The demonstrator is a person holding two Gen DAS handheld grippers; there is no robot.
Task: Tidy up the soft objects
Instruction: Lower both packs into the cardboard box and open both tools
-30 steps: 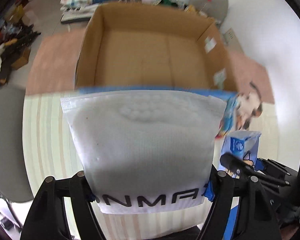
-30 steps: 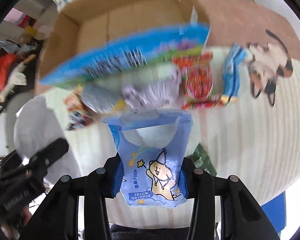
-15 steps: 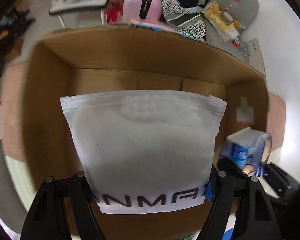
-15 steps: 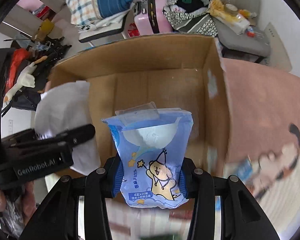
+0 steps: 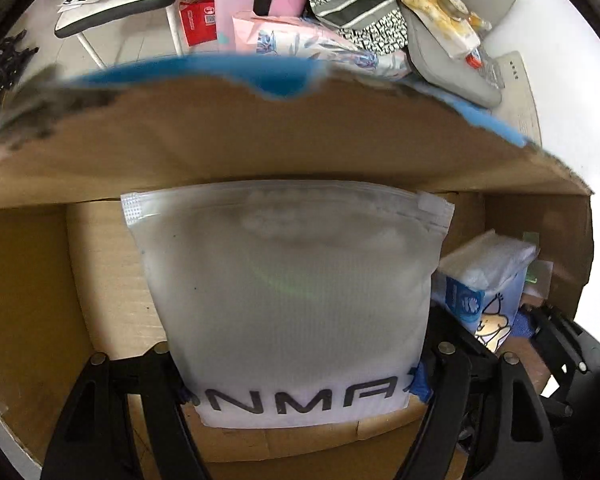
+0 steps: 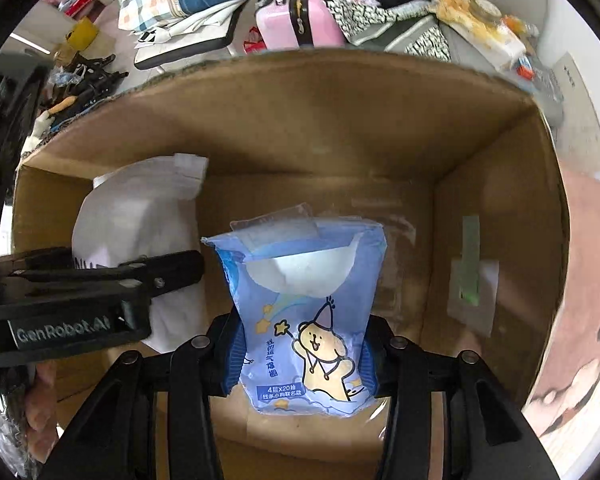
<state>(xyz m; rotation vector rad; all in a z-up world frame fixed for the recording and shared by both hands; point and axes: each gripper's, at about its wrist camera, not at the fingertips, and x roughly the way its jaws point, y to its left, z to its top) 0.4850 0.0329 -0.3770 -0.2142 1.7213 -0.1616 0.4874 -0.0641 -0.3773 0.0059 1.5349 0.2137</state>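
My left gripper (image 5: 300, 376) clamps the white zip pouch (image 5: 288, 300), my right gripper (image 6: 300, 356) clamps the blue tissue pack (image 6: 304, 312), both inside the cardboard box (image 6: 340, 120).

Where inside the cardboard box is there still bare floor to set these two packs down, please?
The box floor looks bare. The widest open patch lies right of the blue tissue pack, toward the taped right wall. The left side is crowded: the white pouch and left gripper fill it, close beside the right gripper.
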